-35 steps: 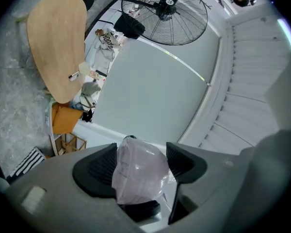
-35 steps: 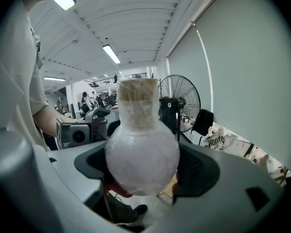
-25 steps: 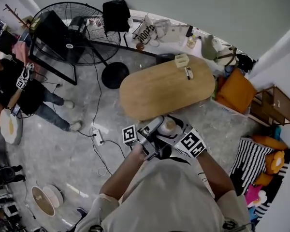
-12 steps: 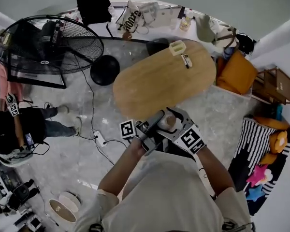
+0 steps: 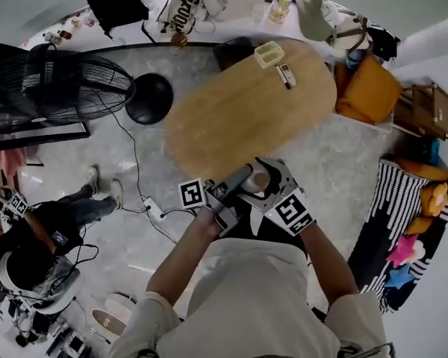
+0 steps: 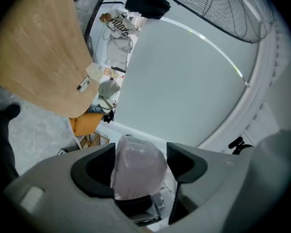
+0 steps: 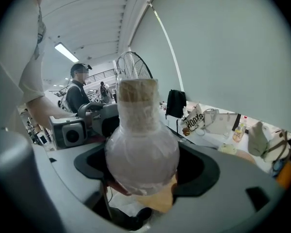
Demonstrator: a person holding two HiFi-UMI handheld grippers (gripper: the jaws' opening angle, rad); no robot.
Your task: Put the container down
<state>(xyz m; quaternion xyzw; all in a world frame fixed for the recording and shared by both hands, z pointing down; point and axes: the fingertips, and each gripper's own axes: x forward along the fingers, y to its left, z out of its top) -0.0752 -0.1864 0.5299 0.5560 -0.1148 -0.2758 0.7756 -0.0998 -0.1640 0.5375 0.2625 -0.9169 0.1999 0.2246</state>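
Note:
The container (image 5: 258, 180) is a round flask wrapped in clear film with a cork top, held in front of my chest just off the near edge of the oval wooden table (image 5: 246, 114). My left gripper (image 5: 245, 180) comes in from the left and is shut on it; in the left gripper view the filmy body (image 6: 138, 166) fills the gap between the jaws. My right gripper (image 5: 272, 177) is shut on it from the right. In the right gripper view the bulb (image 7: 141, 152) sits between the jaws, with its cork (image 7: 137, 91) pointing up.
A small box (image 5: 269, 53) and a remote (image 5: 286, 75) lie at the table's far end. A large floor fan (image 5: 52, 80) stands at the left. A person (image 5: 37, 252) is at the lower left. Cables and a power strip (image 5: 153, 211) lie on the floor; an orange cushion (image 5: 368, 92) is at the right.
Both grippers keep their hold on the container in about the same spot. The head view has swung, so the fan and the bystander have slid left and down in the picture.

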